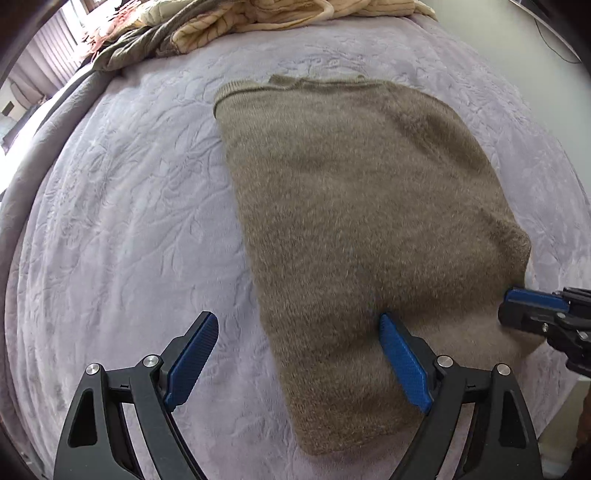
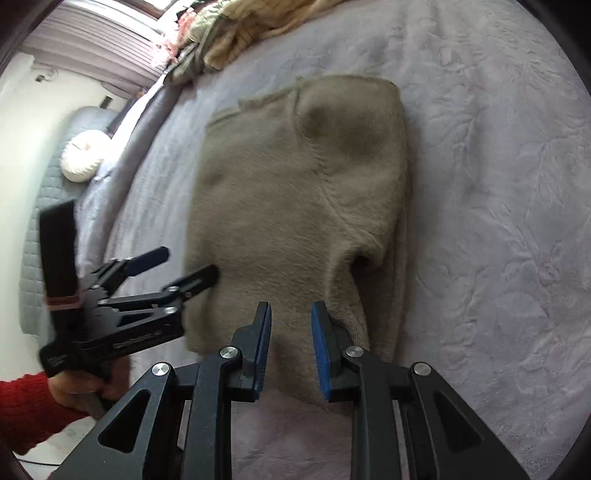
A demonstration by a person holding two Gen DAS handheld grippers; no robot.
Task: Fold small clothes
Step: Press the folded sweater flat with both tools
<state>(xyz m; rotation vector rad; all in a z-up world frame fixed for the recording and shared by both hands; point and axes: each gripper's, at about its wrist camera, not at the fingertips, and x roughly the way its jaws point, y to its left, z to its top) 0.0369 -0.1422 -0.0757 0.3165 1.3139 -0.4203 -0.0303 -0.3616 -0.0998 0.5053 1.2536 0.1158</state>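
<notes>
- Brown fuzzy sweater (image 1: pixel 362 229) lay folded on the bed (image 1: pixel 129 221), which had a lilac embossed cover; its neckline end pointed to the far side.
- In the right wrist view a sleeve fold crossed the sweater's top layer diagonally, with a dark pocket under the fold near the claws.
- Left claw (image 1: pixel 299 354) stood wide, nothing gripped; one blue pad (image 1: pixel 404 363) sat over the sweater's near part, the other pad over the bare bed cover beside the sweater's edge.
- Right claw (image 2: pixel 291 350) was narrow with a gap between the pads, no fabric pinched; it hovered over the sweater's near edge.
- Whether either claw touched the fabric: couldn't tell.
- In the left wrist view the right claw came in from the right edge, just beside the sweater's near right corner.
- In the right wrist view the left claw showed at left, blurred, held by a hand (image 2: pixel 77 387) in a red sleeve (image 2: pixel 26 410).
- Crumpled bedding (image 1: pixel 258 22), cream and olive, was piled at the far end of the bed, well apart from the sweater.
</notes>
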